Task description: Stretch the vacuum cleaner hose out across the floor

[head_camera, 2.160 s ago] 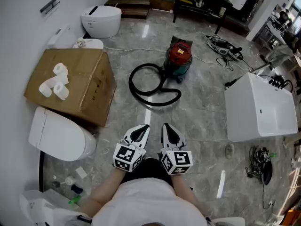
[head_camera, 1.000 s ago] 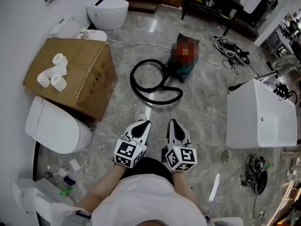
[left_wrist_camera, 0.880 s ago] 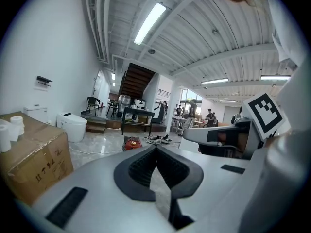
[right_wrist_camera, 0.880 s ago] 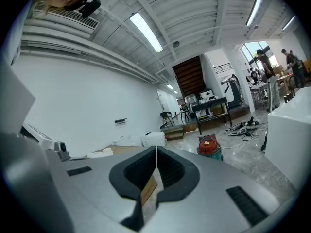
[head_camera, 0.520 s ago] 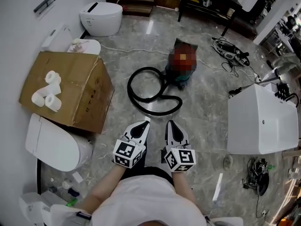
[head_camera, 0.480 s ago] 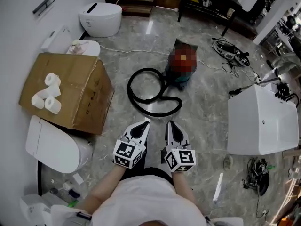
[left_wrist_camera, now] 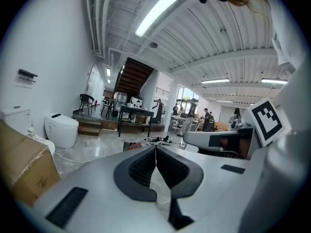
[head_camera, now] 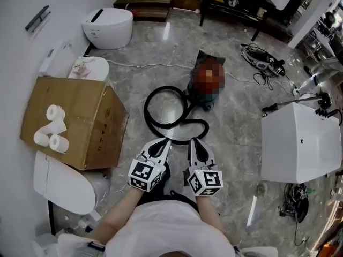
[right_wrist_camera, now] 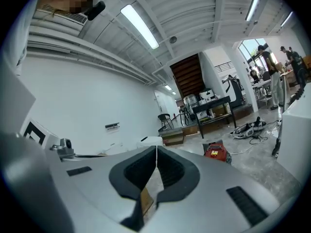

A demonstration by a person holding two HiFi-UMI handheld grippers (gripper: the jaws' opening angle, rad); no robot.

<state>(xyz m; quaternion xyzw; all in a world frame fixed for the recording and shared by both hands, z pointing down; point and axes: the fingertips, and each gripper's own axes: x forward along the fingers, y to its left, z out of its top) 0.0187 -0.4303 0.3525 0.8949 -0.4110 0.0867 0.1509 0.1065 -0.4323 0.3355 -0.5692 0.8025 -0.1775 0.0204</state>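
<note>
Hovering near the coiled hose [head_camera: 146,107], left gripper [head_camera: 167,141] and right gripper [head_camera: 190,141], jaws pressed together and empty, should spread before pinching its free end.

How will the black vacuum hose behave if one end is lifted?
The hose lies in a curled loop, so it is probably floppy and will sag. On the glossy floor it should slide easily when dragged.

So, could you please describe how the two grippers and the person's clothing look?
The left gripper and right gripper match: pale grey tapered shells with black ribbed pads, each carrying a white cube printed with black square markers. The person wears a white top.
</note>
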